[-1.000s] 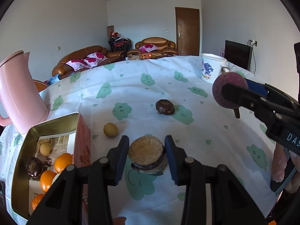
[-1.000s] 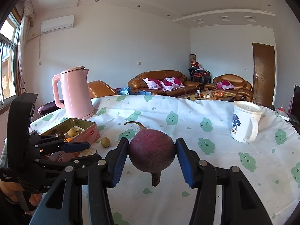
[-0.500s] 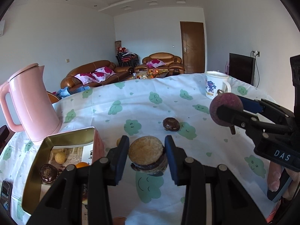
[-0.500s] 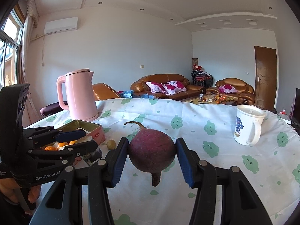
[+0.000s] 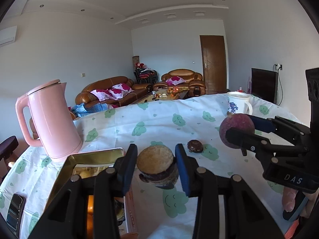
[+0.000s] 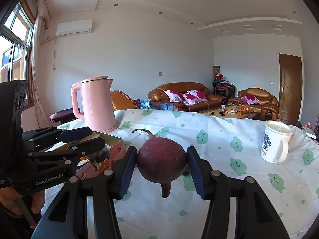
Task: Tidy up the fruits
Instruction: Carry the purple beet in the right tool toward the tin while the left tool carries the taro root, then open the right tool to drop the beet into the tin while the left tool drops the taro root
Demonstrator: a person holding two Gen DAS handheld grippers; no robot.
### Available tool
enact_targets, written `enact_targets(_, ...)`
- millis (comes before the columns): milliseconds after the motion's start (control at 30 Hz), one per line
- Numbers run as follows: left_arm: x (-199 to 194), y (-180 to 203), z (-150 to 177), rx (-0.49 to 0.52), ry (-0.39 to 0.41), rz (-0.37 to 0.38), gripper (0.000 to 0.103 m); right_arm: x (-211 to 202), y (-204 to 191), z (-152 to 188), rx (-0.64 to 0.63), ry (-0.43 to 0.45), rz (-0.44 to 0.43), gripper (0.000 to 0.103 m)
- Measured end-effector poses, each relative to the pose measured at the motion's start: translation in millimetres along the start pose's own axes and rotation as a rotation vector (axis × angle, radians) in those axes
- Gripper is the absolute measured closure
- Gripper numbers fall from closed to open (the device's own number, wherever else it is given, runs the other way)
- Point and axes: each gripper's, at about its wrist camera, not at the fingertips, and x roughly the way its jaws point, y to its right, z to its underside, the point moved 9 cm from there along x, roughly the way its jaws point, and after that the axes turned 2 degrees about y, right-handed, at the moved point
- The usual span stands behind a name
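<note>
My left gripper (image 5: 156, 166) is shut on a cut fruit half (image 5: 157, 166) with a tan flat face and dark rind, held above the table beside the open gold-rimmed pink tin (image 5: 93, 156). In the tin, an orange fruit (image 5: 90, 205) shows between the gripper's arms. My right gripper (image 6: 161, 164) is shut on a round dark-red fruit (image 6: 161, 159) with a curled stem, lifted off the cloth. From the left wrist view that red fruit (image 5: 236, 130) hangs at the right. A dark brown fruit (image 5: 195, 146) lies on the tablecloth behind.
A pink kettle (image 5: 49, 119) stands left behind the tin. A white printed mug (image 6: 276, 144) sits at the far right of the table. A phone (image 5: 15, 211) lies at the table's left edge. Sofas and a coffee table stand beyond.
Both grippers have risen and tilted upward with their fruits. The left one moved toward the tin, so the kettle shows larger and the small yellow fruit on the cloth is hidden.
</note>
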Motion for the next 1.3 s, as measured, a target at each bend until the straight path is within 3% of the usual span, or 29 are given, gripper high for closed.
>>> enact_targets(867, -20, -74, 5, -0.102, 0.022, -0.089, 0.065, 40, -78, -30, -0.107, -0.012, -0.120, 0.049)
enact_targets(900, -18, -76, 6, -0.106, 0.020, -0.089, 0.066, 42, -81, -31, -0.108, -0.016, -0.125, 0.049)
enact_targets(933, -16, -78, 8, -0.108, 0.013, -0.089, 0.084, 45, -84, -31, -0.110, -0.019, -0.129, 0.049)
enact_targets(967, -12, -81, 11, -0.113, -0.004, -0.083, 0.088, 46, -86, -31, -0.112, -0.020, -0.132, 0.049)
enact_targets(1033, -9, -87, 15, -0.136, -0.017, -0.078, 0.088, 49, -91, -30, -0.115, -0.026, -0.139, 0.049)
enact_targets(1300, -5, -128, 29, -0.175, -0.048, -0.187, 0.084, 76, -118, -18, -0.125, -0.098, -0.203, 0.049)
